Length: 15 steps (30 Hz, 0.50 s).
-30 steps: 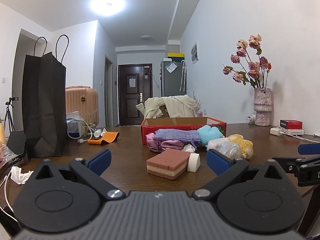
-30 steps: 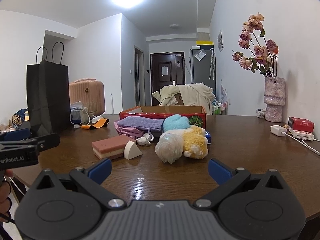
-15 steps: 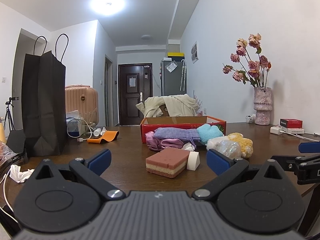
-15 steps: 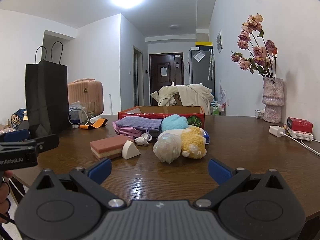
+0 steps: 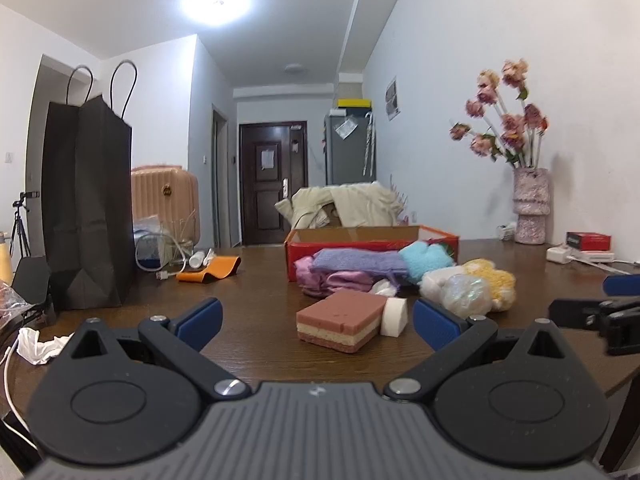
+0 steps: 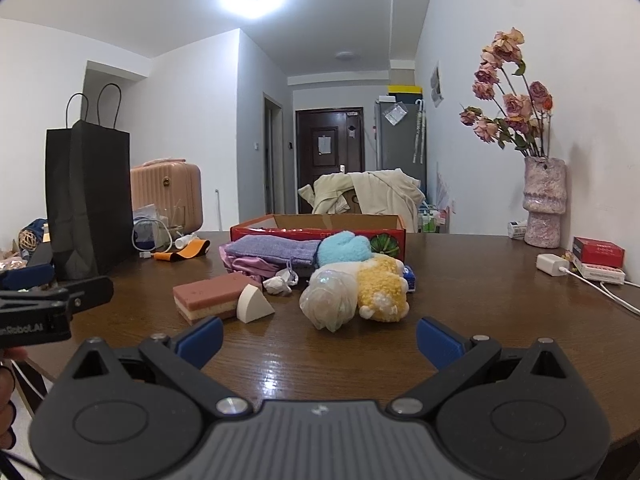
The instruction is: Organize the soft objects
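A pile of soft things lies on the brown table in front of an open red box (image 5: 372, 242) (image 6: 320, 232). It holds a pink layered sponge (image 5: 344, 320) (image 6: 208, 296), a white wedge sponge (image 5: 394, 316) (image 6: 252, 304), a purple cloth (image 5: 356, 262) (image 6: 276, 248), a blue plush (image 5: 426, 258) (image 6: 344, 248), a yellow plush (image 5: 494, 280) (image 6: 380, 284) and a clear bagged ball (image 5: 464, 294) (image 6: 330, 300). My left gripper (image 5: 318, 318) is open and empty, short of the sponge. My right gripper (image 6: 320, 338) is open and empty, short of the bagged ball.
A tall black paper bag (image 5: 84, 204) (image 6: 88, 200) stands at the left. An orange strap (image 5: 210, 270) and cables lie beside it. A vase of pink flowers (image 5: 530, 204) (image 6: 544, 208), a red box (image 6: 598, 252) and a white charger (image 6: 550, 264) stand at the right.
Both grippers have moved a little closer to the pile. The objects on the table have not moved.
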{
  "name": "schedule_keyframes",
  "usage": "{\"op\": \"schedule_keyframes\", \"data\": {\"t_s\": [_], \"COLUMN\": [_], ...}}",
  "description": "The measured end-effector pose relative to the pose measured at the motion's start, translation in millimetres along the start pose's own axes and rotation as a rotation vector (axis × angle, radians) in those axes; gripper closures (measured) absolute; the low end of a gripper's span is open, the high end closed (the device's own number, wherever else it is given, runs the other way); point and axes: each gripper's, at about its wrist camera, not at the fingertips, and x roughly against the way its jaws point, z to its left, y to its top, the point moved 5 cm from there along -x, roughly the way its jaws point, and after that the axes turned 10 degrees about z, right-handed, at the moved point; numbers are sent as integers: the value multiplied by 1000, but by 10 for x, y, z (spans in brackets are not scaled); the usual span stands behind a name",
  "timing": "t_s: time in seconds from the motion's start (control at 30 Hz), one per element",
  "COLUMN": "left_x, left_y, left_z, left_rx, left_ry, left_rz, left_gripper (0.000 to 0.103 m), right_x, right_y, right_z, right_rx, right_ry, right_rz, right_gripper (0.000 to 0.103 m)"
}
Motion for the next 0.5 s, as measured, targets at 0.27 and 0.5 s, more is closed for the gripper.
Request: {"op": "schedule_keyframes", "data": {"t_s": [0.27,0.5], "left_x": [-772,-1352], "left_y": [237,263], "left_z": [118,216], "left_rx": [157,374], "left_ry": [-82,-173], "left_rz": [210,366], "left_gripper": [14,41], "right_x": [-830,-1805], "right_y": [601,971], "right_z": [100,335], "right_rx": [90,116], "right_ry": [167,350], "right_rz": [91,258], "right_gripper": [17,50]}}
